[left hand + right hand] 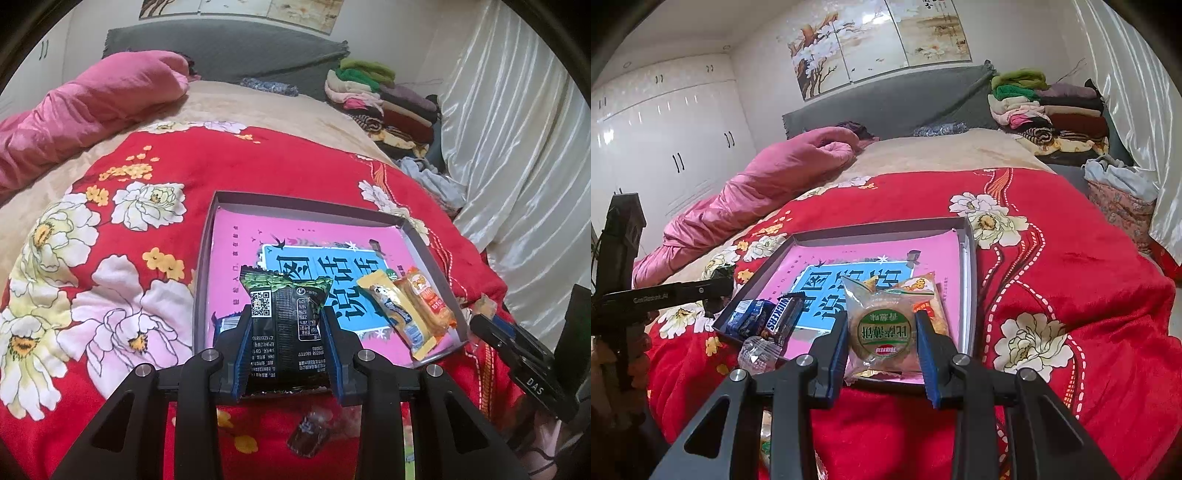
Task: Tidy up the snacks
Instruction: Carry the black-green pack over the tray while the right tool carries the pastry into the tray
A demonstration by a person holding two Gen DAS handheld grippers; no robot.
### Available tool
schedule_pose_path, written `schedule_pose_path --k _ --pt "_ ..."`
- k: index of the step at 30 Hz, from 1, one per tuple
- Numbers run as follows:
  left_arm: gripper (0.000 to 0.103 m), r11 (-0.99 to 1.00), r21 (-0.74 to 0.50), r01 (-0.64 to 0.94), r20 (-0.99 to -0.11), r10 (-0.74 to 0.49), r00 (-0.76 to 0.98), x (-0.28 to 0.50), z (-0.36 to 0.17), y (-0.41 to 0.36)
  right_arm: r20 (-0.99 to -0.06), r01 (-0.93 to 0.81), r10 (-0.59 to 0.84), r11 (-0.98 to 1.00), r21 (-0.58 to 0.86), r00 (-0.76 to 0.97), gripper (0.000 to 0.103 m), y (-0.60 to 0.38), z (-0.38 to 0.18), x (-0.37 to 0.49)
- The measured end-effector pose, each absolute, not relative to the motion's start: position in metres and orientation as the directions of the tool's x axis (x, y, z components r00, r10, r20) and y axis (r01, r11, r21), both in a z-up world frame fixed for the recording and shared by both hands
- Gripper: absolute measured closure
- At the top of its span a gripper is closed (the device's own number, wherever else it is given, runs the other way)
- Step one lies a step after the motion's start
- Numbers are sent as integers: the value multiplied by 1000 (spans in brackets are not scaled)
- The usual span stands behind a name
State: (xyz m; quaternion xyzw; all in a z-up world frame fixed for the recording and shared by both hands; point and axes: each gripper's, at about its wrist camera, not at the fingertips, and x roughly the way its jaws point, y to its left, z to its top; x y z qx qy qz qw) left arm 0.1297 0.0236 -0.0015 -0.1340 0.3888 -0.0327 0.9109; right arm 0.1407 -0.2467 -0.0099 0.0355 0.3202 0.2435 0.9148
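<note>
The left gripper (288,317) pinches a black and green snack packet (284,325) between its blue pads, the packet standing upright with its QR code and printed text facing the camera, held over the near edge of a shallow grey box lid (424,251) whose floor is pink with a blue panel of large characters. Ahead and to the right of this gripper, inside the lid by its right wall, lie a yellow stick snack (397,314) and an orange stick snack (428,299) side by side, touching. Below the gripper, on the red floral blanket (258,166), lies a small dark wrapped candy (308,439). The right gripper (882,328) clamps a clear-wrapped round biscuit pack (882,328) with a green circular label, held over the near right part of the same lid (971,258); just beyond it an orange packet (925,291) lies on the lid floor. To the left of the right gripper, in the lid's near left corner, a Snickers bar (781,317) rests beside a blue wrapped snack (750,314), and a clear crinkled wrapper (757,354) sits at the lid's near edge. Farther off lie a pink quilt (757,192) and a stack of folded clothes (1052,110).
</note>
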Motion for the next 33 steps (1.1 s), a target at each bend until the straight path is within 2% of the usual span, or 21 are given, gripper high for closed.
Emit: schedule_pose_path --k 17,33 --pt "68 958 -287 -5 -688 -203 697 148 -7 18 -564 -377 432 900 220 704 68 -253 -11 152" --pt "68 957 -290 26 -702 -231 674 158 -20 6 -599 -420 426 893 160 678 68 -228 -23 161"
